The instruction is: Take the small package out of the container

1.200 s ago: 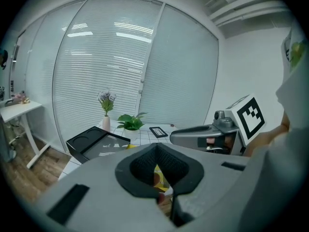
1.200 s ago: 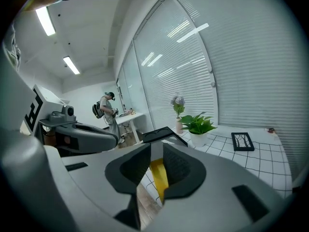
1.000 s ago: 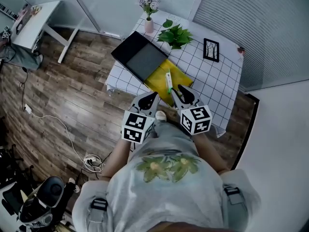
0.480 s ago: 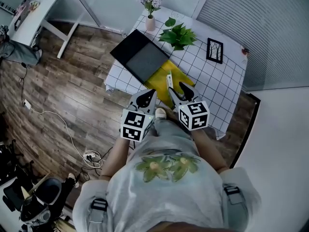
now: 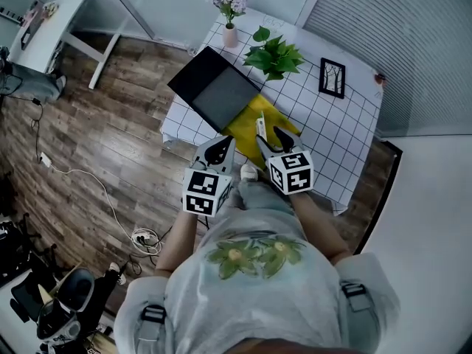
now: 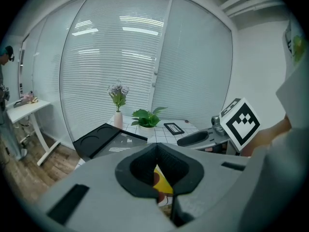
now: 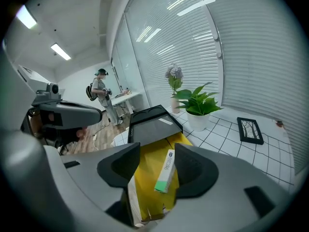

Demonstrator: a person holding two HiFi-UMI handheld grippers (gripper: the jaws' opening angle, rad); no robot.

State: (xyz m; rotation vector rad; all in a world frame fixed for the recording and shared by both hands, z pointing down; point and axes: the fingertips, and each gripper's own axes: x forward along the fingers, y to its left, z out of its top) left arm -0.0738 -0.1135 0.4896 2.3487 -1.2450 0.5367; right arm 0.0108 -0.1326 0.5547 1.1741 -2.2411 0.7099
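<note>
Left gripper view: container [image 6: 163, 181] half-hidden behind closed jaws; right jaws spread round package [image 7: 166, 170].

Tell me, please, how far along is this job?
Done: the small package shows whole, on top of the yellow container. In hand: the right gripper has its open jaws either side of it, not clamped. Still to do: close on it and lift it away.

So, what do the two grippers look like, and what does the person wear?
The left gripper and the right gripper both have grey bodies and black padded jaws. Each carries a white cube with black square markers. The person wears a light grey short-sleeved shirt with a green leaf print. I see no cables.
</note>
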